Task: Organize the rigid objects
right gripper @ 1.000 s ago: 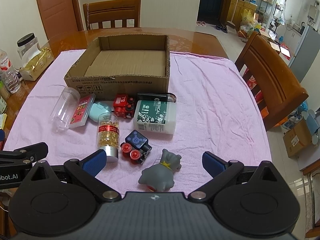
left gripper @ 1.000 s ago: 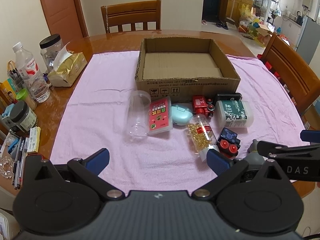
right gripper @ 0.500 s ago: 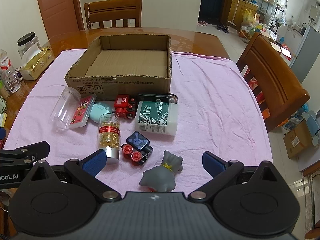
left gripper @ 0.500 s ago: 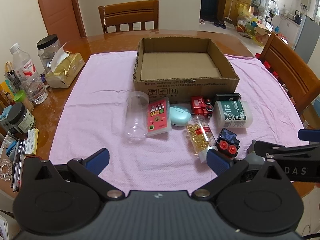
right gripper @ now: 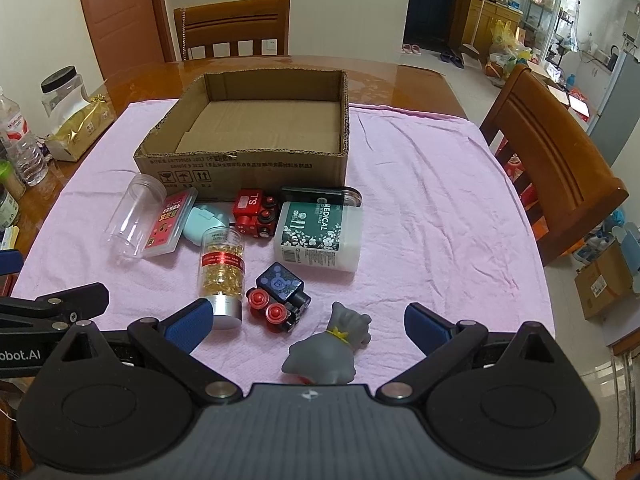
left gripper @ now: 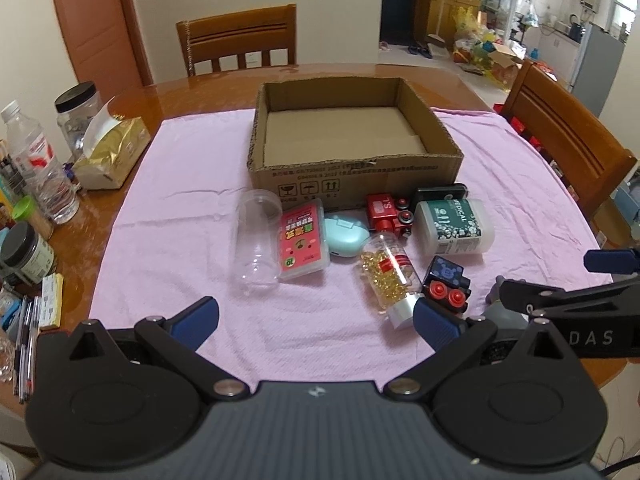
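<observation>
An empty cardboard box (left gripper: 352,176) (right gripper: 244,168) stands on a pink cloth (left gripper: 176,216). In front of it lie a clear jar (left gripper: 258,236), a pink card box (left gripper: 302,240), a mint case (left gripper: 346,236), a red toy train (left gripper: 390,214), a medical bottle (left gripper: 454,226), a capsule bottle (left gripper: 390,276) and a blue toy car (left gripper: 446,282). A grey toy figure (right gripper: 326,352) lies between my right gripper's fingers. My left gripper (left gripper: 316,320) is open and empty above the cloth's near edge. My right gripper (right gripper: 306,322) is open.
A tissue pack (left gripper: 110,156), jars (left gripper: 76,116) and a water bottle (left gripper: 38,164) crowd the table's left side. Pens and small items (left gripper: 28,320) lie at the near left. Wooden chairs stand at the far side (left gripper: 240,40) and the right (right gripper: 552,160).
Both grippers have drifted slightly, so the objects sit a touch lower and nearer in view. Nothing was taken hold of or moved on the cloth.
</observation>
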